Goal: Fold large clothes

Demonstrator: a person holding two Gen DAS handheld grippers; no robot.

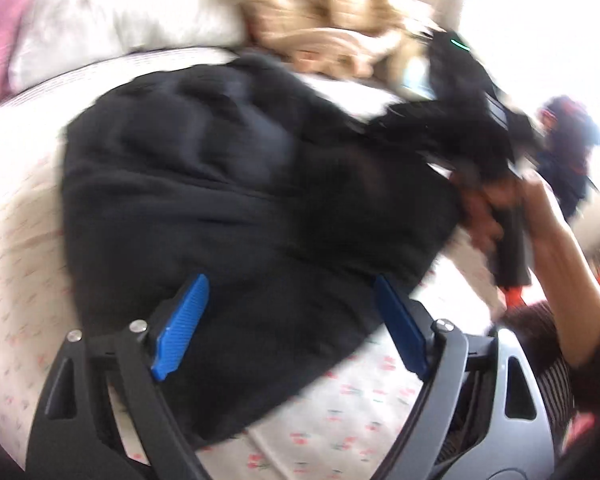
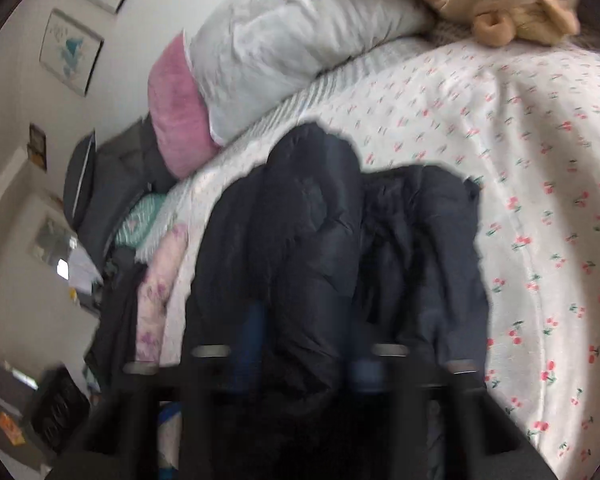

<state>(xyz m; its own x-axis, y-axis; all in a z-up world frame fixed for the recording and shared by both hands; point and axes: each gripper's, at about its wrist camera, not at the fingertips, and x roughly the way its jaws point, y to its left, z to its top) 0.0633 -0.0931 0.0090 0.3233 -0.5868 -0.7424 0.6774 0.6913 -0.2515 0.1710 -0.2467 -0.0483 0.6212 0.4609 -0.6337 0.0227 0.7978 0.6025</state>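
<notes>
A large black padded jacket [image 1: 220, 180] lies crumpled on the cherry-print bed sheet [image 1: 340, 420]. My left gripper [image 1: 290, 284] hovers just above the jacket's near edge. Its blue pads [image 1: 182, 328] stand wide apart and open, gripping nothing. At the right of the left wrist view a hand [image 1: 540, 232] holds the other tool, and a bunch of the jacket rises to it. The right wrist view is blurred. There the jacket [image 2: 300, 220] is bunched up between the fingers of my right gripper [image 2: 308, 332], which is shut on the fabric.
A white pillow [image 2: 300, 40] and a pink pillow [image 2: 180, 120] lie at the head of the bed. Beige clothes [image 2: 520, 8] are heaped beside them. Dark bags and folded fabrics [image 2: 112, 200] crowd the bed's left side. Bare sheet [image 2: 540, 200] stretches to the right.
</notes>
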